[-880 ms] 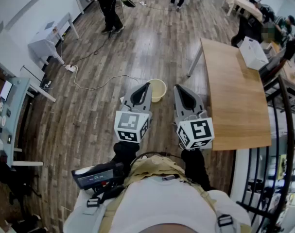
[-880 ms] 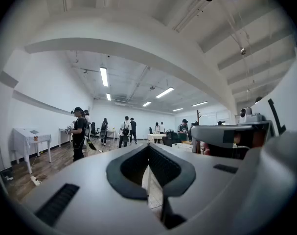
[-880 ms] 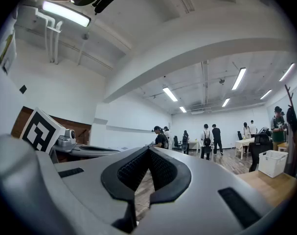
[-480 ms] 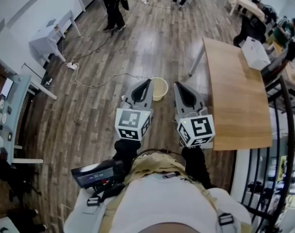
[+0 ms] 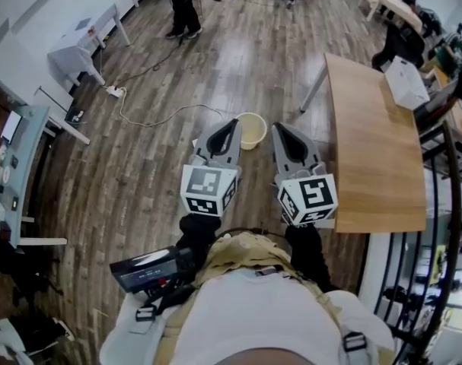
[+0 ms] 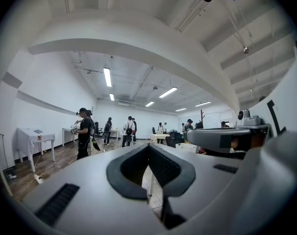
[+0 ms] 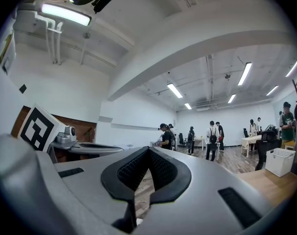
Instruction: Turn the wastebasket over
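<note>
At the left edge of the head view stands a pale desk (image 5: pixel 78 52). Just right of it a white power strip (image 5: pixel 113 91) lies on the wood floor (image 5: pixel 139 181), its cable (image 5: pixel 162 118) looping toward the centre. At the top edge, left of centre, a person in dark clothes (image 5: pixel 181 2) stands on that floor.

Near the centre, the left gripper (image 5: pixel 232 125) points away from the wearer, its marker cube (image 5: pixel 208 192) toward the bottom of the frame. In the left gripper view this gripper (image 6: pixel 148 147) has its 2 jaws together at the tips, with nothing between the dark pads (image 6: pixel 133 168).

The wastebasket (image 5: pixel 251 130), pale yellow, stands upright on the floor with its open mouth up. It sits just above centre in the head view, between the 2 gripper tips and a little beyond them, touched by neither.

Right of it the right gripper (image 5: pixel 277 128) points the same way, level with the left one. In the right gripper view it (image 7: pixel 148 150) is also closed tip to tip and empty.

Further right a long wooden table (image 5: pixel 371 150) runs up the frame, with a white box (image 5: pixel 408 82) near its far end. A black railing (image 5: pixel 442 226) curves down the right edge.
</note>
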`<state>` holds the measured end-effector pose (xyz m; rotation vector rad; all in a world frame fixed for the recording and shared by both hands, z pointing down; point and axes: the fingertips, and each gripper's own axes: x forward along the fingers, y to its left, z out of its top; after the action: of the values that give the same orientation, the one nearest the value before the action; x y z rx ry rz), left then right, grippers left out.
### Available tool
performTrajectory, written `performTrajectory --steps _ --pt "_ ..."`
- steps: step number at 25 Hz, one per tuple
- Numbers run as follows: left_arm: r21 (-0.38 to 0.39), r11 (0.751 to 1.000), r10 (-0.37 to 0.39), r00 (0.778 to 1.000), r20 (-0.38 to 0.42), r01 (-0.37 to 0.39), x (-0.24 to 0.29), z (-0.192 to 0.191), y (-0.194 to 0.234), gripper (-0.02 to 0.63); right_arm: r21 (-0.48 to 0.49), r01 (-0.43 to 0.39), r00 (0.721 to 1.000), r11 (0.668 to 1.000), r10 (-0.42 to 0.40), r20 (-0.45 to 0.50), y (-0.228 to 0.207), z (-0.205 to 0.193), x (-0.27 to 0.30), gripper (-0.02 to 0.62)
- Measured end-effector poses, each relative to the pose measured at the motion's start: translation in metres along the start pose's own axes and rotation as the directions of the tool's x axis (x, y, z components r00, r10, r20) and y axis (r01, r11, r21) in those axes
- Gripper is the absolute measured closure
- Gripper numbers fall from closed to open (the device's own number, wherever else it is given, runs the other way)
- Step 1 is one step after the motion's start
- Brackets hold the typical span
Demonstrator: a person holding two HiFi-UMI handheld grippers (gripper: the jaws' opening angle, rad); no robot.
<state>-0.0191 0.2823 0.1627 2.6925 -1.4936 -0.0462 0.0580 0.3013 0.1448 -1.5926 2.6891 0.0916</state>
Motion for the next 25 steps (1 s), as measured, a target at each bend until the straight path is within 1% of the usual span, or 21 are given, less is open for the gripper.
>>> performTrajectory --steps 9,14,19,22,25 --pt "-0.022 1.0 -0.006 0.999 -0.032 0.006 -0.005 -0.014 0.015 0.604 0.027 0.01 1.0 1.0 -0.01 -0.022 0.01 -0.014 0.009 0.575" --pt "-0.031 0.999 -0.012 0.997 -0.074 0.01 -0.01 -0.029 0.028 0.604 0.041 0.012 0.999 0.999 -0.01 -0.051 0.023 -0.028 0.017 0.575" --pt "-0.05 0.999 -0.028 0.994 -0.103 0.023 -0.017 -0.045 0.044 0.604 0.048 0.0 1.0 0.999 0.001 -0.022 0.04 -0.036 0.025 0.575" --pt "-0.066 0.998 -0.024 0.991 -0.133 0.015 -0.016 -0.06 0.056 0.604 0.052 0.011 0.999 0.999 -0.009 -0.036 0.037 -0.052 0.031 0.575" --pt "-0.077 0.997 -0.014 0.987 -0.159 0.001 -0.006 -0.071 0.067 0.604 0.066 0.025 0.998 0.998 -0.022 -0.055 0.023 -0.067 0.039 0.575"
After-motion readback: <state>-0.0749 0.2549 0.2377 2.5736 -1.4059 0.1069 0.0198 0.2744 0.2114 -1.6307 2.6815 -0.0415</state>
